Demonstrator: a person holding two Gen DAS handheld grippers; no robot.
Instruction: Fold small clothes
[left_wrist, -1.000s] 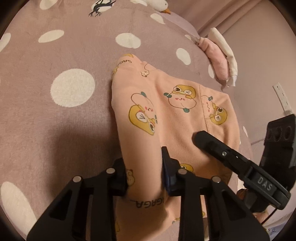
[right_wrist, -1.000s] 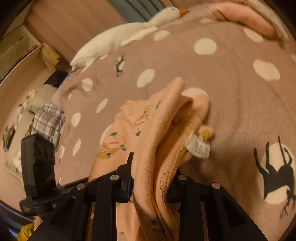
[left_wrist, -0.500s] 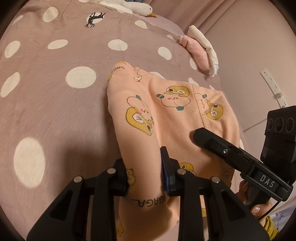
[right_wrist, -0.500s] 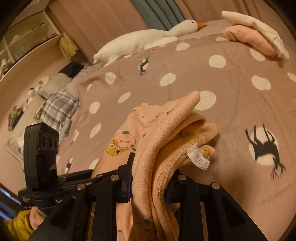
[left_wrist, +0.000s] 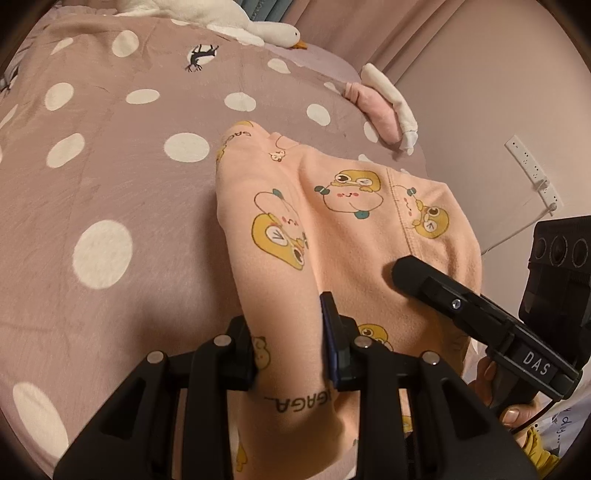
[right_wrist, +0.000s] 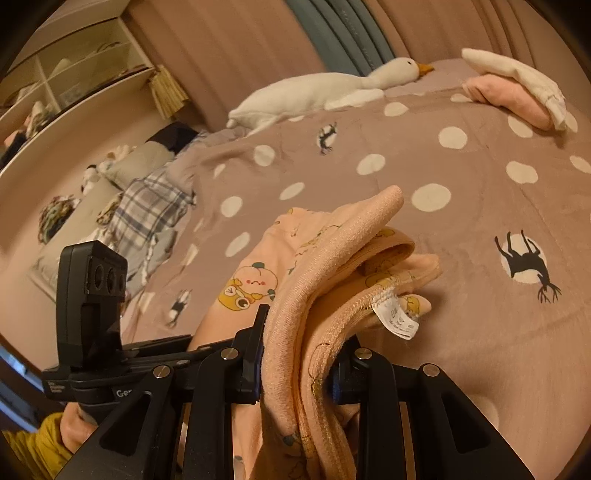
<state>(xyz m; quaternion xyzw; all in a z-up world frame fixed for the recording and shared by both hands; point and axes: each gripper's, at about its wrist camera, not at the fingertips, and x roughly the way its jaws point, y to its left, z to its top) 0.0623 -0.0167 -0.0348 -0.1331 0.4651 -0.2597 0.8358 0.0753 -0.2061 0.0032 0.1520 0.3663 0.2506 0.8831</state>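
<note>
A small peach garment (left_wrist: 343, 229) printed with yellow cartoon figures hangs lifted over the dotted mauve bedspread (left_wrist: 96, 177), its far end still resting on the bed. My left gripper (left_wrist: 290, 347) is shut on one bunched edge of it. My right gripper (right_wrist: 297, 354) is shut on the ribbed waistband end (right_wrist: 332, 258), where a white care label (right_wrist: 397, 317) dangles. In the left wrist view the right gripper (left_wrist: 402, 271) shows as a black bar at the garment's right edge. The other device (right_wrist: 92, 291) and a hand in a yellow sleeve (right_wrist: 40, 443) appear in the right wrist view.
A white plush goose (right_wrist: 325, 92) lies at the far side of the bed. A folded pink and white pile (right_wrist: 517, 96) rests at the far right. A plaid cloth (right_wrist: 147, 206) and clutter lie at the left; shelves (right_wrist: 70, 77) and a wall socket strip (left_wrist: 532, 173) stand beyond.
Both grippers have pulled back and risen with the garment still clamped, lifting more of it off the bedspread; more of the bed, the goose and the folded pile has come into view.
</note>
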